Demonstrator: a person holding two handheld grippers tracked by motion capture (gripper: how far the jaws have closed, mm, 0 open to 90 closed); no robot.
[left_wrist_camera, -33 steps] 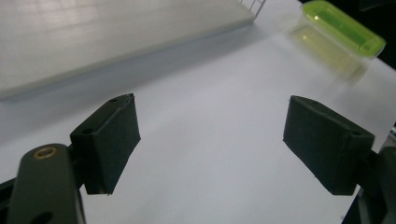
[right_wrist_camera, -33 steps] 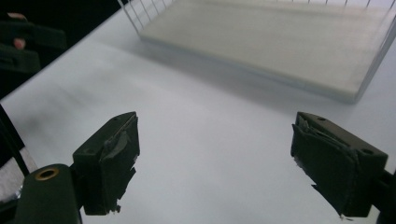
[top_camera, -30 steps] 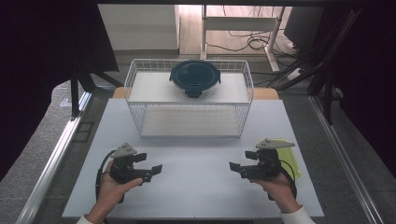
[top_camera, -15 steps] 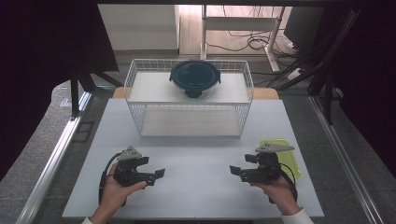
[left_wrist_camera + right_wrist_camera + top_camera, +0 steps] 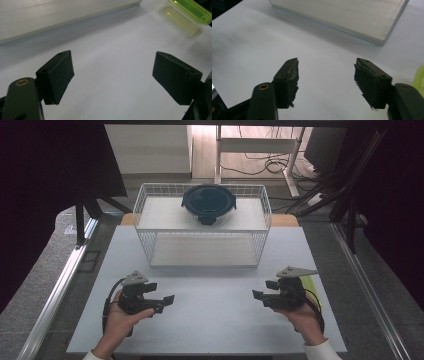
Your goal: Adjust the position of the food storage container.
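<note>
So I've got my left gripper [image 5: 169,300] and right gripper [image 5: 258,295] both hovering low over the white surface [image 5: 215,320], pointing at each other well apart, nothing between either set of jaws. Left jaws are spread wide; the right ones have just been closing a bit but are still apart. The yellow-green lid [image 5: 190,11] lies flat just beside my right hand [image 5: 302,317].

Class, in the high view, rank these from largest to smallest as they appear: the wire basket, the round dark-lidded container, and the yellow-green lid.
1. Wire basket
2. Round dark-lidded container
3. Yellow-green lid, partly hidden behind the right gripper, so its full size is unsure.
</note>
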